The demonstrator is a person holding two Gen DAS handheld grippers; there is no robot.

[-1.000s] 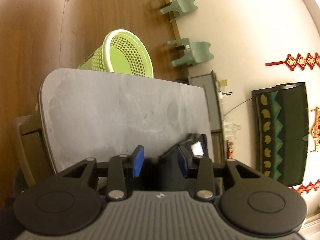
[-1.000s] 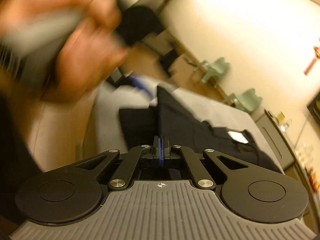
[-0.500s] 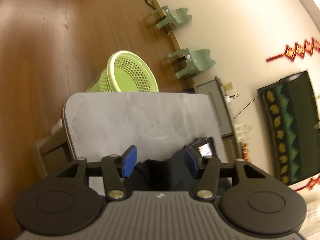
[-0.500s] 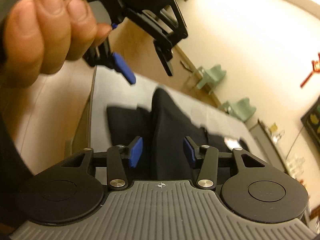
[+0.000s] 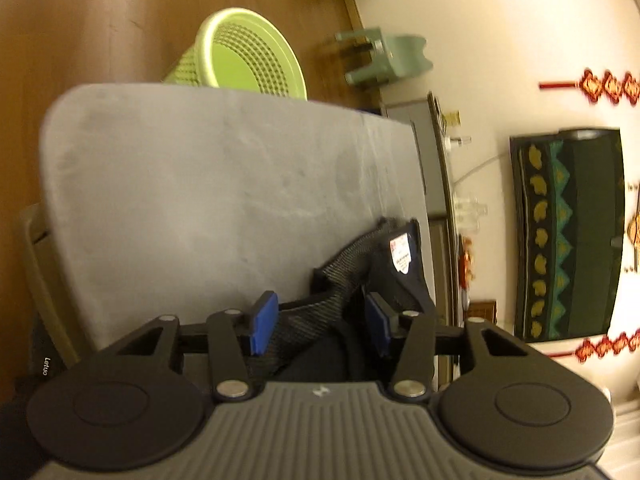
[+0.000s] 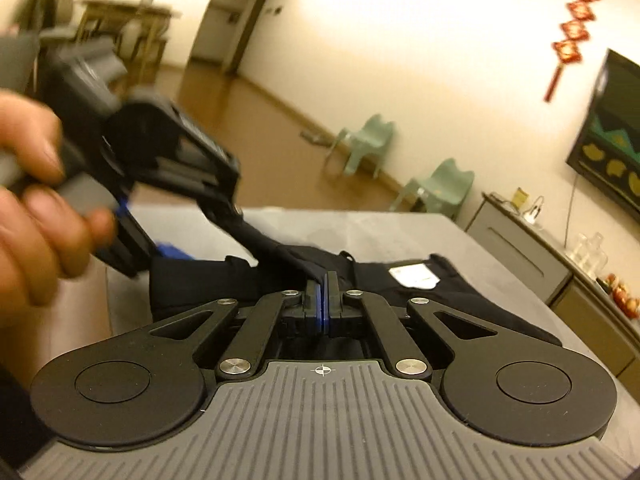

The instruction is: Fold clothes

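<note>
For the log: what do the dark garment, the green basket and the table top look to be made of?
Dark garment: soft black fabric, matte; it drapes, with a ribbed or mesh-textured band and a sewn-in white label.
Green basket: moulded plastic, slightly glossy, with a perforated wall.
Table top: grey, matte, mottled like stone or laminate; which one is unclear.

A dark garment (image 6: 460, 304) lies on the grey table (image 5: 200, 184).

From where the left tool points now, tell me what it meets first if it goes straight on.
The left tool is open, and the dark garment's waistband lies between its fingers, so cloth comes first. Beyond that, the grey table top; depth is hard to judge.
</note>
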